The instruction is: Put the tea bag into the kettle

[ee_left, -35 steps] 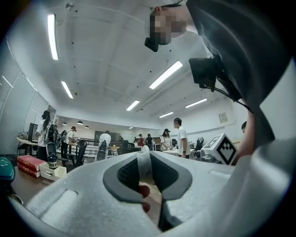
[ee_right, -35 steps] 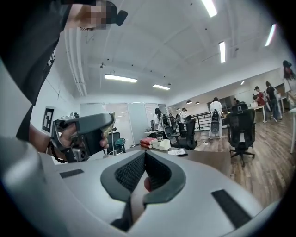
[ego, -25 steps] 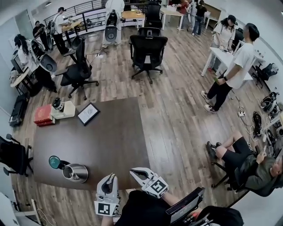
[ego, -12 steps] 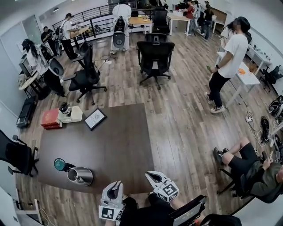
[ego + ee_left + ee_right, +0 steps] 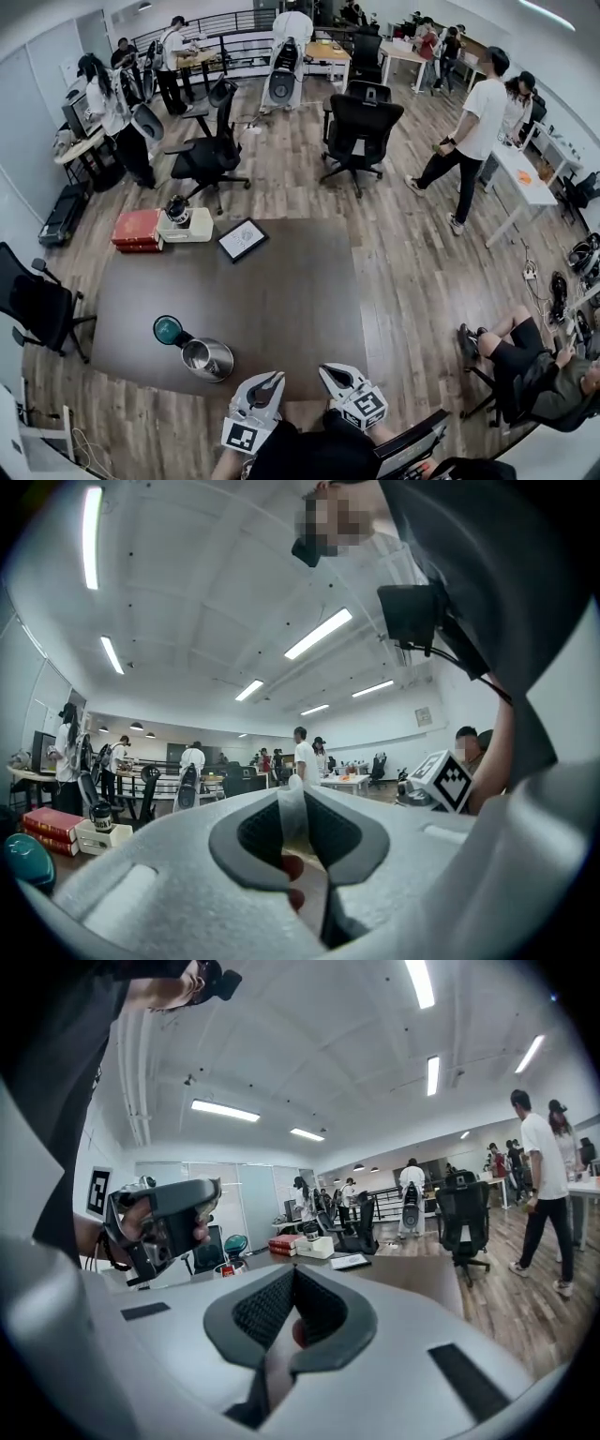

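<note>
The steel kettle (image 5: 208,358) stands near the table's front left, its teal lid (image 5: 168,329) tipped open behind it. My left gripper (image 5: 270,380) hovers at the table's front edge, just right of the kettle. In the left gripper view its jaws are shut on a thin pale tea bag (image 5: 291,810) that sticks up between the pads. My right gripper (image 5: 333,375) floats beside it to the right, shut with nothing between its pads (image 5: 309,1309). The right gripper view shows the left gripper's body (image 5: 159,1215) in a hand, and the teal lid (image 5: 236,1241).
The brown table (image 5: 281,300) carries red books (image 5: 138,230), a white box with a dark cup (image 5: 185,223) and a framed tablet (image 5: 242,239) at its far left. Office chairs (image 5: 361,127) and several people stand beyond. A seated person (image 5: 525,361) is at the right.
The head view has swung, so the table and kettle sit further right in the picture. Both grippers stay at the front edge, the left one still gripping the tea bag.
</note>
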